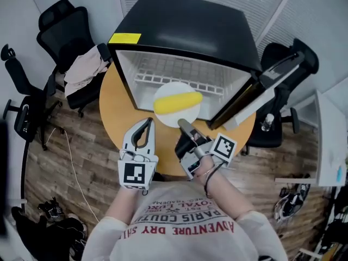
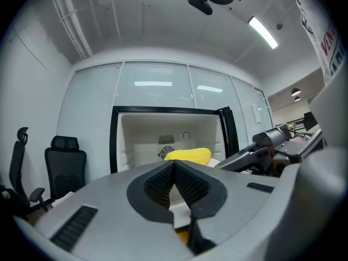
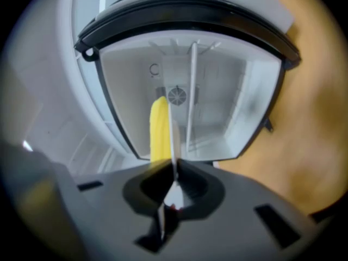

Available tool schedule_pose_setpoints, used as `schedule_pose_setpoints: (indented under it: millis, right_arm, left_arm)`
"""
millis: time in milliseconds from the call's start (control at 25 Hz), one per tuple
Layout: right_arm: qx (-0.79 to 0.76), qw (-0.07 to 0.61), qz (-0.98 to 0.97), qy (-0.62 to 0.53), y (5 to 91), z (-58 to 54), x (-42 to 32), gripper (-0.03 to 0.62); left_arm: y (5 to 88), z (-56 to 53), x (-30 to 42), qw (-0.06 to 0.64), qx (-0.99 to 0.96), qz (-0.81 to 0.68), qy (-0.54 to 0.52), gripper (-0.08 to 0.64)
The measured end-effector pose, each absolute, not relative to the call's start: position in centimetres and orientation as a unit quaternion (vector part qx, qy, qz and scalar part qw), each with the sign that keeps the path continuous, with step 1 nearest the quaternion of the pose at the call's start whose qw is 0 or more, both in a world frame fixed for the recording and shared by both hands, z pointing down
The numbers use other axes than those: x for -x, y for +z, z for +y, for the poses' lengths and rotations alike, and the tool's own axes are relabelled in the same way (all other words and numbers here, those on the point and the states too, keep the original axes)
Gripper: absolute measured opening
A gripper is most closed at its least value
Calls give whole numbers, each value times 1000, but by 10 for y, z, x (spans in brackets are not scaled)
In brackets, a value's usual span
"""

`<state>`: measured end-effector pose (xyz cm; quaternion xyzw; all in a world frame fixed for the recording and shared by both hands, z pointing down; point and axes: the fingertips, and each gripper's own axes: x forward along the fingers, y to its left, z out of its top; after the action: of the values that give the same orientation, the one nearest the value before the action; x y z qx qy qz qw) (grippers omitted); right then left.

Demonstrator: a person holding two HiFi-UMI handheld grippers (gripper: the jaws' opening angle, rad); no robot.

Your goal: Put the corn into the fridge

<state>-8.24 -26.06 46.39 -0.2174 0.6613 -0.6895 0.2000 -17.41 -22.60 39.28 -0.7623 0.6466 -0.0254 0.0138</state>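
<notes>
A yellow corn cob (image 1: pixel 178 101) lies on a white plate (image 1: pixel 175 117) held just in front of the open black mini fridge (image 1: pixel 185 26). My right gripper (image 1: pixel 185 126) is shut on the plate's near rim. In the right gripper view the plate (image 3: pixel 173 140) shows edge-on, with the corn (image 3: pixel 159 129) to its left and the white fridge interior (image 3: pixel 217 102) behind. My left gripper (image 1: pixel 148 122) hovers left of the plate, shut and holding nothing. The left gripper view faces the fridge opening (image 2: pixel 147 135), with the corn (image 2: pixel 188 155) just above the shut jaws.
The fridge stands on a round wooden table (image 1: pixel 115 110); its door (image 1: pixel 255 94) hangs open to the right. A wire shelf (image 1: pixel 179 80) spans the inside. Black office chairs (image 1: pixel 60 23) ring the table, one with a jacket (image 1: pixel 84 67) over it.
</notes>
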Motion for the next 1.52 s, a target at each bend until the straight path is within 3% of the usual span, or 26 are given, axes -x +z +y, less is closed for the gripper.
schedule_pose_setpoints:
  millis: [480,1520]
  right_arm:
    - [299,278,627,-663,467,-332,96,40]
    - [332,311,562,-691,494,-381,116,54]
  left_arm:
    - [390,-299,197,18,823,567,-25,25]
    - [419,-345,211,-14,847,531,-32,25]
